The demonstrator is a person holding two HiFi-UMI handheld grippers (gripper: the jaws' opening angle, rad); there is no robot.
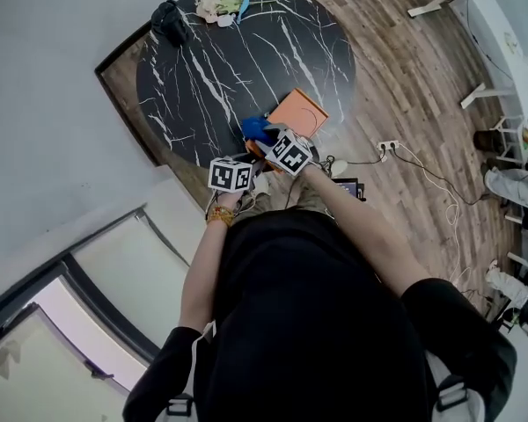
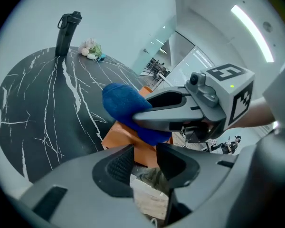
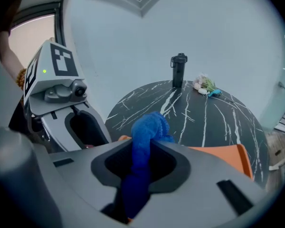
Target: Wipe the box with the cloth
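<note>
A flat orange box [image 1: 301, 111] lies at the near edge of the round black marble table [image 1: 211, 69]. My left gripper [image 1: 245, 159] is at the box's near corner. In the left gripper view that corner of the box [image 2: 141, 152] fills the gap between the jaws, which are closed on it. My right gripper [image 1: 268, 139] is shut on a blue cloth [image 1: 255, 130]. In the right gripper view the cloth [image 3: 149, 127] bunches out past the jaws, over the box [image 3: 228, 158]. The cloth [image 2: 121, 102] hangs just above the box's near end.
A black bottle [image 1: 170, 20] and a small bundle of flowers [image 1: 218, 5] stand at the table's far side. A power strip [image 1: 389, 146] with cables lies on the wooden floor to the right. A grey wall runs along the left.
</note>
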